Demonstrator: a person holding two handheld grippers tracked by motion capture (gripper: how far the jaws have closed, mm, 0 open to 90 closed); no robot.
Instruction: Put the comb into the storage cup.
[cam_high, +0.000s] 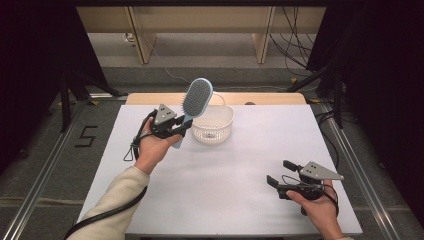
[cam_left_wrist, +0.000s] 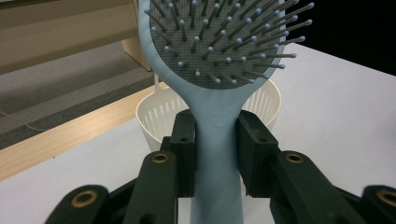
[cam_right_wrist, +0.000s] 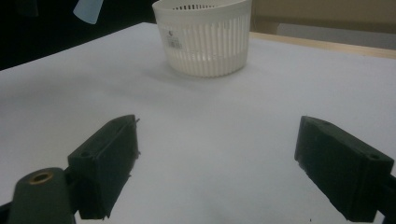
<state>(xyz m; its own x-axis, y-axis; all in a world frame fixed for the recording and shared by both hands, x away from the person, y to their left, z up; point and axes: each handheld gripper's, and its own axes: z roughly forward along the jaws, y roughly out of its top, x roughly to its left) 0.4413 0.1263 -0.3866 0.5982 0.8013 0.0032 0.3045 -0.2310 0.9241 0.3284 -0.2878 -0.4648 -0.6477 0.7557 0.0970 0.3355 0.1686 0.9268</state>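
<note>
- Two grippers are in play: the left gripper (cam_high: 181, 128) clamps a pale blue brush (cam_high: 196, 100) by its handle, and the right gripper (cam_high: 280, 175) sits low over the table (cam_high: 225, 170) with its jaws spread wide and nothing between them.
- The brush is held up in the air just left of the white basket (cam_high: 213, 124), head tilted up and toward it, bristles facing the left gripper's camera.
- In the left gripper view the two pads (cam_left_wrist: 187, 149) press the handle just below the neck of the brush (cam_left_wrist: 219, 93), with the basket (cam_left_wrist: 154, 116) right behind it.
- Judging by this, the work in hand is dropping the brush into the basket, and it is not yet in.
- Risk one: the grip sits on a smooth, tapering handle, with the heavy head above it. A quick tilt could let the brush pivot or slide between the pads.
- Risk two: the brush looks longer than the basket is wide. Released flat, it may bridge the rim or tip out onto the table; going in end first seems safer.
- Risk three: the basket is light and nothing holds it. A nudge from the handle end or the gripper could push it or tip it.
- The right gripper (cam_right_wrist: 215, 163) faces the basket (cam_right_wrist: 205, 37) from well apart, so it cannot steady it from there.
</note>
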